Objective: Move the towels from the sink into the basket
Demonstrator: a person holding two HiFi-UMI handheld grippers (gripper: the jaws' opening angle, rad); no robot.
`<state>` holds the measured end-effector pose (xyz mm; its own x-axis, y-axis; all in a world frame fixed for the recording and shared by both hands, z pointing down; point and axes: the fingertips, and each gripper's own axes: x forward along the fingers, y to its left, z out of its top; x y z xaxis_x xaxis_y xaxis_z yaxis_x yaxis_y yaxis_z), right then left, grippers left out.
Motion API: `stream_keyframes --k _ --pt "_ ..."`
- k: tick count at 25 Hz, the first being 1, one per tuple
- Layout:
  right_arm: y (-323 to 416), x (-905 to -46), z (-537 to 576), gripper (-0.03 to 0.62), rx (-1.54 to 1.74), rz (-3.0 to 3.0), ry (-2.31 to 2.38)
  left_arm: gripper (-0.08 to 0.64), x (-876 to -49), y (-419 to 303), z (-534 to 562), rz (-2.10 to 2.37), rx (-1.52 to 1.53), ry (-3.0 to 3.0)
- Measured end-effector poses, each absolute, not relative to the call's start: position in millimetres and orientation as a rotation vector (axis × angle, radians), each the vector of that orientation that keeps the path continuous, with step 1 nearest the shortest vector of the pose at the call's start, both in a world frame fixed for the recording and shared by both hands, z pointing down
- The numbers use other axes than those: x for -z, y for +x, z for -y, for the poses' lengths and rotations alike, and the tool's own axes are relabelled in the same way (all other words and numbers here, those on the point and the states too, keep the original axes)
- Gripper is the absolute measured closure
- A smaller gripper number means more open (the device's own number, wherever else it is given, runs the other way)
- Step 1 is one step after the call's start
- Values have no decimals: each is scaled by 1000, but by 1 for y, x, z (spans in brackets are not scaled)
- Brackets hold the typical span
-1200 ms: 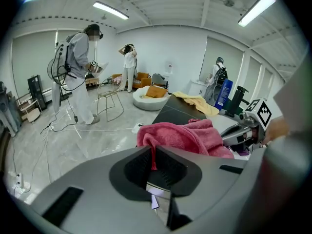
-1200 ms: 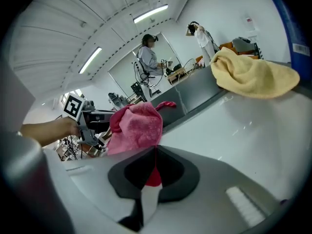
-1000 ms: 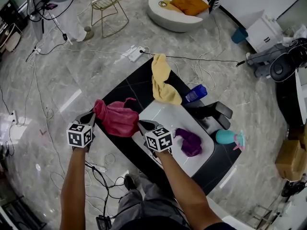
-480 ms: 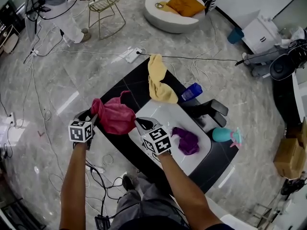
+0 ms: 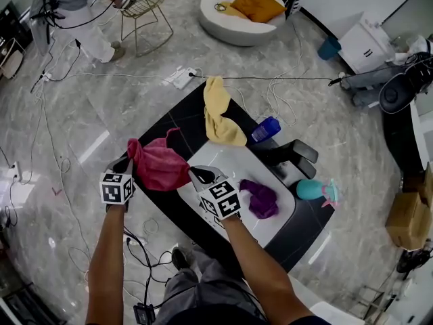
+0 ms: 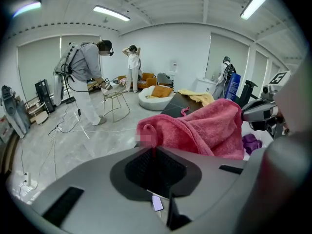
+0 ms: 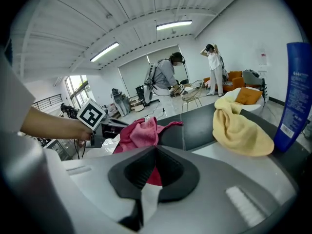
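Overhead, head view: left gripper (image 5: 128,164) and right gripper (image 5: 195,175), each on an outstretched arm, carry one pink towel (image 5: 160,166) slung between them in the air, over the near left edge of the dark surface (image 5: 177,128) and just outside the left rim of the white sink (image 5: 226,162). One purple towel (image 5: 261,199) lies crumpled in the sink toward its right end. One yellow towel (image 5: 218,116) is draped on the surface at the sink's far rim. One blue bottle (image 5: 265,128) stands just right of the yellow towel; one teal object (image 5: 310,189) rests at the surface's right edge. Cables trail over the marble floor (image 5: 101,107). Left gripper view: fingers (image 6: 139,168) have just been closing and are clenched, grasping a corner of the pink towel, whose bulk hangs beyond the tips; the purple towel and the right gripper show at the right; two persons (image 6: 87,69) stand in the background. Right gripper view: fingers (image 7: 130,175) clenched, grasping a fold of the pink towel, which rises ahead toward the left gripper's marker cube; the yellow towel and blue bottle sit at the right.
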<state>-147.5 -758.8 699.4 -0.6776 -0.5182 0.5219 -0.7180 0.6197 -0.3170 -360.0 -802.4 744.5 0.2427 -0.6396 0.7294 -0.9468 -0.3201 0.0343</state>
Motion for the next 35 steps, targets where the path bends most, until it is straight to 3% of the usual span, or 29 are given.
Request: stream_keyframes --k 10,35 --pt "-135 -645 771 578 -621 2508 1119 540 -669 -363 802 1495 -667 2153" --pt "-125 -414 709 578 -268 2647 1425 540 -411 -368 714 1533 -408 2523"
